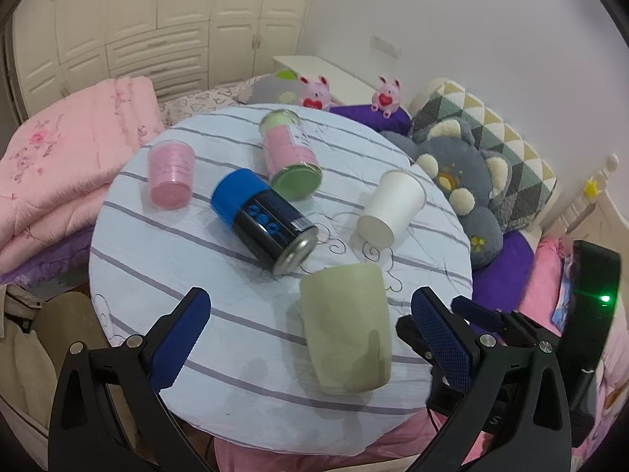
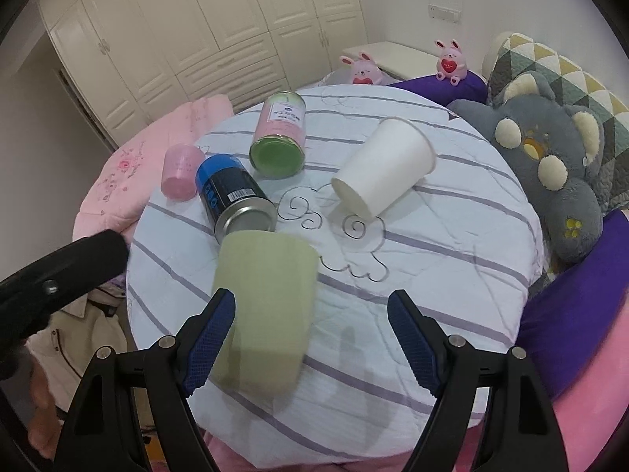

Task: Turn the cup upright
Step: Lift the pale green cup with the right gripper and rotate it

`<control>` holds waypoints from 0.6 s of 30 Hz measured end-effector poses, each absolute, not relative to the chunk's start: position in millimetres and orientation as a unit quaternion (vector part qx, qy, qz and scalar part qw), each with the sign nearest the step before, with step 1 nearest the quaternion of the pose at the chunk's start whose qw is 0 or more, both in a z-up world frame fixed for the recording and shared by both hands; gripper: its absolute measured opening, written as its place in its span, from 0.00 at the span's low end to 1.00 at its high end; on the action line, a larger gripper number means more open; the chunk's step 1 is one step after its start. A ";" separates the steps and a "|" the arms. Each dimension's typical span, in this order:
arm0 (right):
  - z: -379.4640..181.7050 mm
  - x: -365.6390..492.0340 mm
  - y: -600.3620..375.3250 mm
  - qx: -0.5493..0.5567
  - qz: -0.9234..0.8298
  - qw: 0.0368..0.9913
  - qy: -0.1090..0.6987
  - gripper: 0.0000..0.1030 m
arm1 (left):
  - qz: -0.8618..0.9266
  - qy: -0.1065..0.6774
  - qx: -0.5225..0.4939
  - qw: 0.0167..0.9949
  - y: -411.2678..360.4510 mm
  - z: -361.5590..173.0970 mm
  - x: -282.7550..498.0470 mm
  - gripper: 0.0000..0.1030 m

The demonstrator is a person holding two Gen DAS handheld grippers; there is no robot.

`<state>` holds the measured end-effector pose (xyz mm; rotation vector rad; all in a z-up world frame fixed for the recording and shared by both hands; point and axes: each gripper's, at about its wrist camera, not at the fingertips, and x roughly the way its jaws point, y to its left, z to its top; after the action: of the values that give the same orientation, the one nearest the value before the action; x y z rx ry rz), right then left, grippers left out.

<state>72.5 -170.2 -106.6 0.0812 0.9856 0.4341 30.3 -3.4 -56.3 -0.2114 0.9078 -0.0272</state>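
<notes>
A pale green cup stands upside down near the front of the round striped table; it also shows in the right wrist view. A white paper cup lies on its side behind it, also in the right wrist view. A pink cup stands upside down at the far left. My left gripper is open, its fingers on either side of the green cup, apart from it. My right gripper is open, its left finger close against the green cup's side.
A blue-capped black can and a pink-and-green jar lie on their sides mid-table. Grey plush cushions and a patterned pillow crowd the right edge. Pink quilts lie to the left. The right gripper's body sits close by the left gripper's right finger.
</notes>
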 end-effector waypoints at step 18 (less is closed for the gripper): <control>-137.4 84.5 -213.0 0.037 0.227 0.840 0.491 0.79 | -0.001 0.497 -0.076 0.864 -54.7 -98.3 71.0 1.00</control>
<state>84.5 -213.0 -137.4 0.0775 1.0386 0.4788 71.0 -54.7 -98.3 -0.1603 1.0423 -0.0017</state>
